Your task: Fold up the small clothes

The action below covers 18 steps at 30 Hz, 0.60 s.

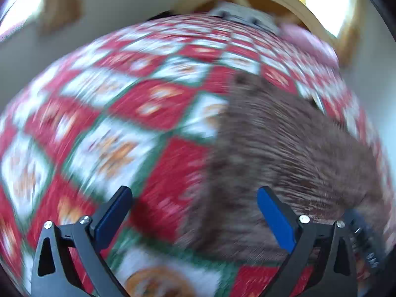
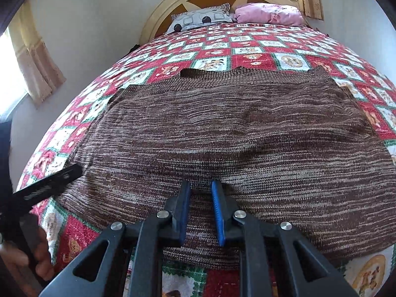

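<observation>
- The right gripper (image 2: 201, 212) was seen with a narrow gap between its jaws, nothing clasped, over the near hem of the brown knit garment (image 2: 222, 133).
- The left gripper (image 1: 194, 219) was held wide apart, the garment lying by its right finger.
- The garment was spread flat on the patchwork quilt (image 2: 250, 49); pillows (image 2: 269, 13) lay beyond.

Ahead: I see open quilt (image 2: 250, 47) beyond the brown knit (image 2: 222, 128).
Far end: pillows (image 2: 203, 18) and headboard (image 2: 160, 12) block.
Left: left tool (image 2: 47, 185) beside knit edge.
</observation>
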{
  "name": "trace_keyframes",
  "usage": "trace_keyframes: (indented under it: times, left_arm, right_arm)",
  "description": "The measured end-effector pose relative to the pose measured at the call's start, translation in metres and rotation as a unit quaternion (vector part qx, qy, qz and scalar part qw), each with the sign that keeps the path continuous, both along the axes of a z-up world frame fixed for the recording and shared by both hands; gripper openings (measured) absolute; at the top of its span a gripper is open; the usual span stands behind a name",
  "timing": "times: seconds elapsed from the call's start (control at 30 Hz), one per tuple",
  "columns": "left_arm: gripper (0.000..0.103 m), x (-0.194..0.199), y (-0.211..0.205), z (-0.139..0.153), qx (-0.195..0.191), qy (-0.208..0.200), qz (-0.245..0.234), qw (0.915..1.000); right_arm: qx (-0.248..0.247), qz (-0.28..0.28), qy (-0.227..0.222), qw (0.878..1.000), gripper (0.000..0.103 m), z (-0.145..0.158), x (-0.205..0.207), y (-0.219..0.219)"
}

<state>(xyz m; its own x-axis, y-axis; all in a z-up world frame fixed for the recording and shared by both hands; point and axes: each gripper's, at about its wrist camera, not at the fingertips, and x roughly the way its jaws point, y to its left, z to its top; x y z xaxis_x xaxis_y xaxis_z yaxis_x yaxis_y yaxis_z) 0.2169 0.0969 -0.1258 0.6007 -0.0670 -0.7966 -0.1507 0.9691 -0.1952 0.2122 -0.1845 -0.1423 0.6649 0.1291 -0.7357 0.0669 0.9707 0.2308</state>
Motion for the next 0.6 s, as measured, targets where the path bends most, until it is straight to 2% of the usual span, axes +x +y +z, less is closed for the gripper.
trace_keyframes:
  times: [0.07, 0.13, 0.2, 0.27, 0.4, 0.47, 0.5, 0.57, 0.6]
  left_arm:
    - [0.101, -0.027, 0.016, 0.002, -0.043, -0.025, 0.034, 0.9982]
    - [0.1, -0.041, 0.014, 0.003, -0.037, -0.024, 0.044, 0.9981]
    - [0.093, -0.054, 0.007, 0.003, -0.035, -0.022, 0.047, 0.9981]
    - [0.091, -0.062, -0.002, 0.004, -0.044, -0.026, 0.039, 0.998]
    - [0.091, -0.055, -0.013, 0.001, -0.048, -0.029, 0.041, 0.9976]
    - [0.091, -0.046, -0.01, 0.002, -0.073, -0.037, 0.051, 0.9953]
    - [0.088, -0.04, -0.01, 0.002, -0.099, -0.049, 0.045, 0.9929]
    - [0.054, -0.025, -0.013, -0.001, -0.117, -0.055, 0.028, 0.9912]
    - [0.051, -0.019, -0.013, -0.004, -0.115, -0.051, 0.031, 0.9915]
  right_arm:
    - [0.015, 0.0, -0.001, 1.0, 0.019, -0.001, 0.0, -0.004]
    - [0.023, 0.0, -0.003, 1.0, 0.019, -0.001, 0.0, -0.006]
    - [0.023, 0.0, -0.003, 1.0, 0.019, -0.001, 0.0, -0.005]
    - [0.024, 0.0, -0.004, 1.0, 0.019, -0.001, -0.001, -0.005]
    - [0.028, 0.0, -0.004, 1.0, 0.019, 0.0, -0.002, -0.006]
    - [0.027, 0.001, -0.005, 1.0, 0.019, 0.0, -0.001, -0.006]
    - [0.027, 0.001, -0.005, 1.0, 0.019, -0.001, -0.001, -0.006]
    - [0.028, 0.001, -0.005, 1.0, 0.019, -0.001, -0.001, -0.006]
    - [0.028, 0.001, -0.005, 1.0, 0.019, -0.001, -0.001, -0.006]
